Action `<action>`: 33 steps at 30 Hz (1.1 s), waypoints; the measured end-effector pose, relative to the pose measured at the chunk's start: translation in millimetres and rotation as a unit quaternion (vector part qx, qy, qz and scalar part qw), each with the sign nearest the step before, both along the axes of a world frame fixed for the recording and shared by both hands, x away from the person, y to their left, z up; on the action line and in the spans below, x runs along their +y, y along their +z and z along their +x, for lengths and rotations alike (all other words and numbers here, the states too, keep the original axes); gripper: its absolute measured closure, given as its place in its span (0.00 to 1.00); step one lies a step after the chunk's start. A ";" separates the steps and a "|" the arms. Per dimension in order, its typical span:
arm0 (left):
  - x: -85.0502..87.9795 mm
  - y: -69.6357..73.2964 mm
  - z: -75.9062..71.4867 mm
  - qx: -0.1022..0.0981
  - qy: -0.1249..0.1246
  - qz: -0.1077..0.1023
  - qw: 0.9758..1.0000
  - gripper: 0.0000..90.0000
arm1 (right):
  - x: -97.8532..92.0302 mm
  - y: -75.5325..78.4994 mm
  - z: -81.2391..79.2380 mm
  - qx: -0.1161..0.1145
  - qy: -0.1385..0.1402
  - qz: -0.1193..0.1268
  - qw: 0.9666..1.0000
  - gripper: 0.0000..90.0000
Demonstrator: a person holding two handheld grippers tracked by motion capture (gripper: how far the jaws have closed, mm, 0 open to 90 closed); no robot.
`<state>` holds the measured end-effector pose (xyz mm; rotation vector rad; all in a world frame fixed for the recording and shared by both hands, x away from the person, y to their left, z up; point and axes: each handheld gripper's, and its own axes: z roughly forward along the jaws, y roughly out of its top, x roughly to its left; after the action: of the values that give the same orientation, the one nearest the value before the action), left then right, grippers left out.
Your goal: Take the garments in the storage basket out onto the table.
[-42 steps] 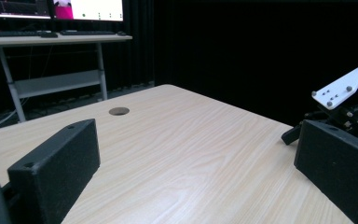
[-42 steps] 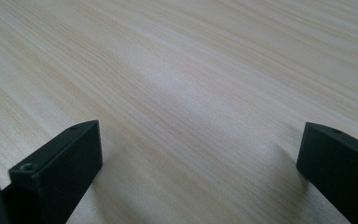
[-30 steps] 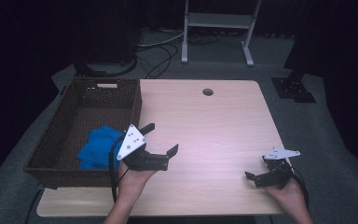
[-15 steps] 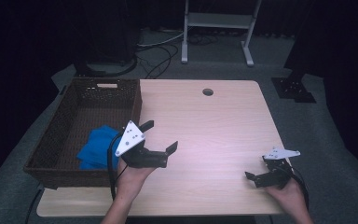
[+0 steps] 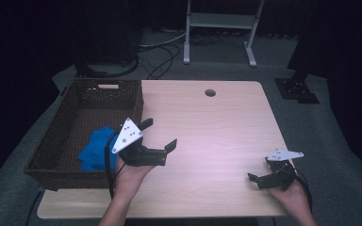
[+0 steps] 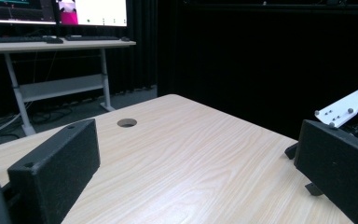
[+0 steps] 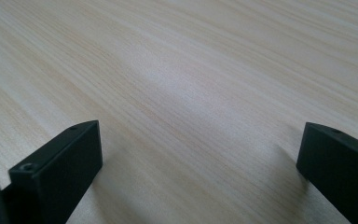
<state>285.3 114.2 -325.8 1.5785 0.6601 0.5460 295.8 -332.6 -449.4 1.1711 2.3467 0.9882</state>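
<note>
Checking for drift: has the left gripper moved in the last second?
Yes, slightly. The left gripper has drifted left, toward the wicker basket, jaws open.

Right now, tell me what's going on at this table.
A person holds a two-jaw tool in each hand over a wooden table. The left tool hovers open beside a wicker basket with a blue cloth inside. The right tool sits open near the table's front edge. Neither grips anything.

A bright blue cloth point(image 5: 95, 147) lies in a dark brown woven basket point(image 5: 74, 117) beside the pale wood-grained bench point(image 5: 217, 127).
</note>
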 end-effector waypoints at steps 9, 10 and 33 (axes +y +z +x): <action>3.7 2.6 3.5 -0.003 0.002 0.001 1.000 0.00 | 0.0 0.0 0.0 0.000 0.000 0.000 1.000 0.00; 4.1 2.8 4.4 -0.003 0.002 0.000 1.000 0.00 | 0.0 0.0 0.0 0.000 0.000 0.000 1.000 0.00; 12.9 9.6 19.5 -0.006 0.002 0.003 1.000 0.00 | 0.0 0.0 0.0 0.000 0.000 0.000 1.000 0.00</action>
<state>304.8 127.1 -316.2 1.5778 0.6534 0.5602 295.8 -332.6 -449.4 1.1722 2.3461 0.9880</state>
